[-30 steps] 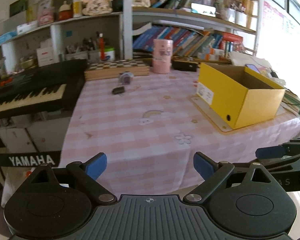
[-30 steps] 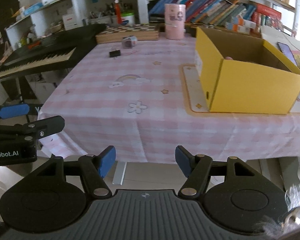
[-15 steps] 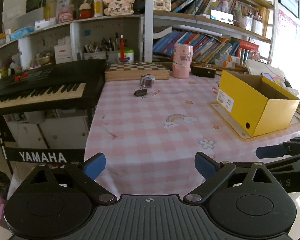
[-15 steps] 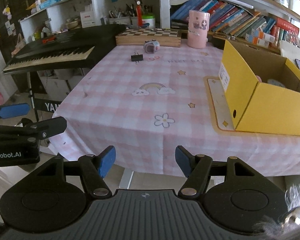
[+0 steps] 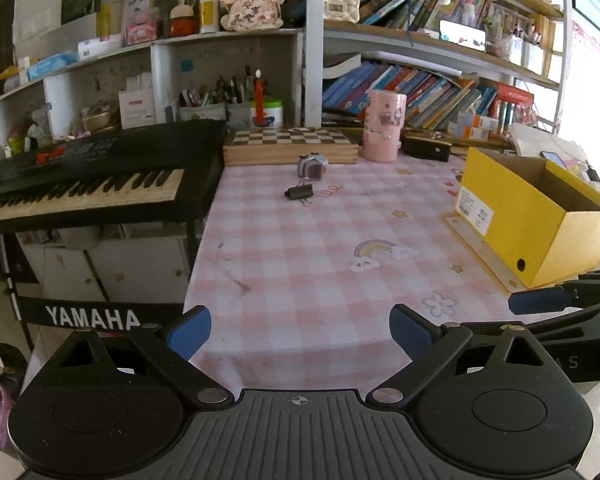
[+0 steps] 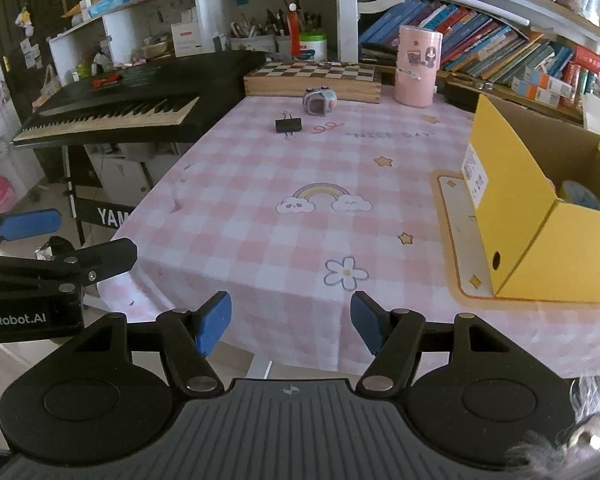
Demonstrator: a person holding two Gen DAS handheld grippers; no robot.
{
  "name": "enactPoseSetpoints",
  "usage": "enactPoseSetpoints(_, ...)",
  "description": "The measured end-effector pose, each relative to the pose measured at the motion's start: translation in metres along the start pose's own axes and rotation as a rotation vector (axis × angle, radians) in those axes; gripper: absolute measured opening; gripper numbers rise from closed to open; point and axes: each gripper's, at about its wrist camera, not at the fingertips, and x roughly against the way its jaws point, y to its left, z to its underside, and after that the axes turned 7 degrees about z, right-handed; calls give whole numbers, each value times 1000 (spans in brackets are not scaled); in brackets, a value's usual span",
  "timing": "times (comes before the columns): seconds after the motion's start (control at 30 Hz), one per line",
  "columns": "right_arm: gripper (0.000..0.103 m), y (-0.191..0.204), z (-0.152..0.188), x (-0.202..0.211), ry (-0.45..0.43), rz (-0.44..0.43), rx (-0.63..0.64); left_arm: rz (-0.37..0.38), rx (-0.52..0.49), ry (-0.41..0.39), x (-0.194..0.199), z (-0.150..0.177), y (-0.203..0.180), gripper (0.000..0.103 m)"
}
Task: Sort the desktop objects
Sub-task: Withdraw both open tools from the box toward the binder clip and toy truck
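Both hand-held grippers have drawn back from the tabletop (image 6: pixel 260 216) since a second ago, so more of the pink checked cloth and the keyboard (image 5: pixel 84 184) now shows. The left hand-held gripper (image 5: pixel 300 330) hangs off the near edge with its blue pads spread wide and nothing between them. The right hand-held gripper (image 6: pixel 291 322) is likewise spread and empty, level with its partner.

Well apart from both, near the far edge, lie the two loose things: a black binder clip (image 6: pixel 288 124) and, just behind it, a small grey cube-like gadget (image 6: pixel 319 103) in front of the chessboard (image 6: pixel 312 76). To the right stands the open yellow box (image 6: pixel 512 224), the likely bin for them.

The clip looks light and stiff, with slick metal sides; a hold across its flat body, not its thin wire handles, seems safest. The gadget looks light, hard and boxy, best taken across two opposite faces; what it is cannot be told.

The right wrist view looks down into the box and shows a pale round thing (image 6: pixel 580 196) already inside, and reads the clip's handles clearly. The left wrist view hides the box's contents behind its wall but shows the right hand-held gripper's fingers (image 5: pixel 540 300) from the side and more of the shelves (image 5: pixel 228 36).
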Motion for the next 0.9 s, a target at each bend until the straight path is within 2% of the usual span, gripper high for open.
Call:
enactPoseSetpoints(0.47, 64, -35, -52, -49, -2, -4, -15, -23, 35, 6, -65, -44, 2, 98)
enactPoseSetpoints(0.9, 65, -76, -118, -105, -22, -30, -3, -95, 82, 9, -129, -87, -1, 98)
